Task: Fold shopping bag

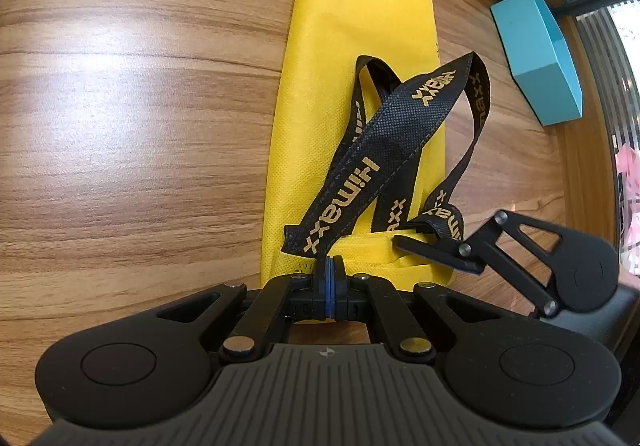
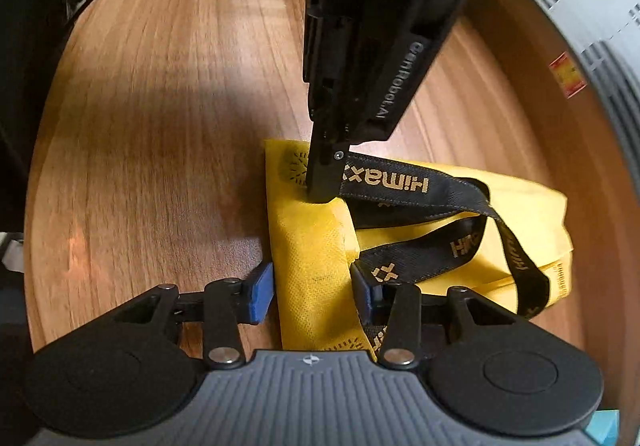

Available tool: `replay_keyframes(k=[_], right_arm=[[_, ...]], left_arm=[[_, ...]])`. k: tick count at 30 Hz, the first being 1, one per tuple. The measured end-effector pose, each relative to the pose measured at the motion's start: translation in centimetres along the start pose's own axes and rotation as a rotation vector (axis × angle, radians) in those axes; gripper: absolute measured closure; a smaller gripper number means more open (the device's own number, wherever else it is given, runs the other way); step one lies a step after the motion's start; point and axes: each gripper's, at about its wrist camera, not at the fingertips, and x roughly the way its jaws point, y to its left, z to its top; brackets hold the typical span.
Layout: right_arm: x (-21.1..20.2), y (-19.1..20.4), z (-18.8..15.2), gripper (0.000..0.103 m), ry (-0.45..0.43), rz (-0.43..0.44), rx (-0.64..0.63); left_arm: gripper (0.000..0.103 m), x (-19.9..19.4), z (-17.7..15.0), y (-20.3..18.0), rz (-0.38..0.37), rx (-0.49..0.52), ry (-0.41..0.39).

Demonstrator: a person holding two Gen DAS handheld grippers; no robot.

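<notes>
On the wood-grain tabletop point(image 1: 140, 126) lies the yellow non-woven shopping bag point(image 1: 360, 46), already folded lengthwise into a narrow strip, with its black printed carrying straps point(image 1: 380, 142) looped loosely over the near end. The left gripper point(image 1: 329, 270) is clamped tight on the mouth edge of the bag where one strap is sewn on; judging from this, it is anchoring that corner so the layers cannot slide apart. The right gripper point(image 2: 312, 298) straddles the neighbouring part of the same end, one blue pad on the table side and the other at the second strap's root. Its jaws are closing around the fabric, though the pads do not seem to press it yet. With both corners pinned, the short end could probably be lifted and carried over towards the far end as the next fold. The loose straps may bunch up inside it. A turquoise rectangular box point(image 1: 536, 58) sits well apart, beside the window.
</notes>
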Motion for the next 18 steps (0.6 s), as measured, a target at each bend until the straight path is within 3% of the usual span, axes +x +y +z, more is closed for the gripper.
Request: replay_keyframes(k=[3,6,11,18], right_arm=[[0.2,-1.6,-0.2,0.055,-0.006,0.078,0.077],[0.3,-2.5,-0.6,0.055,-0.018,0.131,0.114],[0.5,-3.9,-0.8,0.056,-0.031,0.188,0.171],[0.6,-7.1,-1.7,0.058,-0.054,0.295,0.288]], left_arm=[[0.1,0.0,0.0,-0.1,-0.002,0.013,-0.005],[0.101,-0.2,-0.4,-0.9,0.011,0.089,-0.022],[0.096,-1.4,-2.3,-4.2,0.063,0.397,-0.104],[0.069,-2.4,-4.8,-6.0,0.138,0.674,-0.171]])
